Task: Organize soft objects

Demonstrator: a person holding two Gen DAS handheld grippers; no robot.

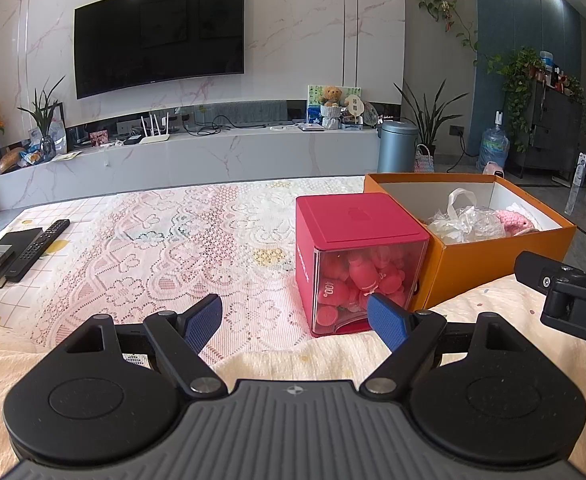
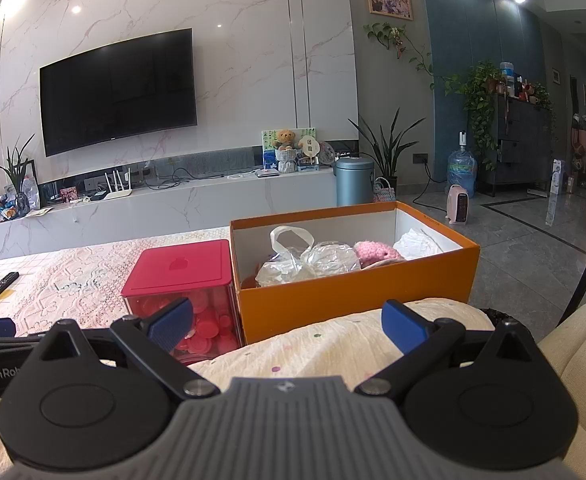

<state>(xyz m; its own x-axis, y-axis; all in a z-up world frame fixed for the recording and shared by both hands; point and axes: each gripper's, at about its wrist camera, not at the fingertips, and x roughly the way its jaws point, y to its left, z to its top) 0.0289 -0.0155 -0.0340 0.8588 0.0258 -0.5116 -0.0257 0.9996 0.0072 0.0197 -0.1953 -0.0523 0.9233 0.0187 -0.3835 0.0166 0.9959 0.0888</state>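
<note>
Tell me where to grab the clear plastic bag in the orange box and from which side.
Grip the clear plastic bag by its upright white handle loop, coming from above with the right hand-held gripper, which is open. The loop stands above the crumpled body and the orange box walls block a sideways approach; the pink knitted item lies beside it.

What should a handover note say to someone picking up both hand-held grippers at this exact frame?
Left hand-held gripper: open, empty, held low over the cream blanket, facing the red box.
Right hand-held gripper: open, empty, facing the orange box.
Orange box: lidless, on the table beside the red box; it holds a clear plastic bag, a pink knitted item and a white crumpled piece.
Red box: lid on, red items visible through its clear wall.
Done: three soft things sit in the orange box.
Left: unclear; no loose soft item shows on the lace tablecloth.
</note>
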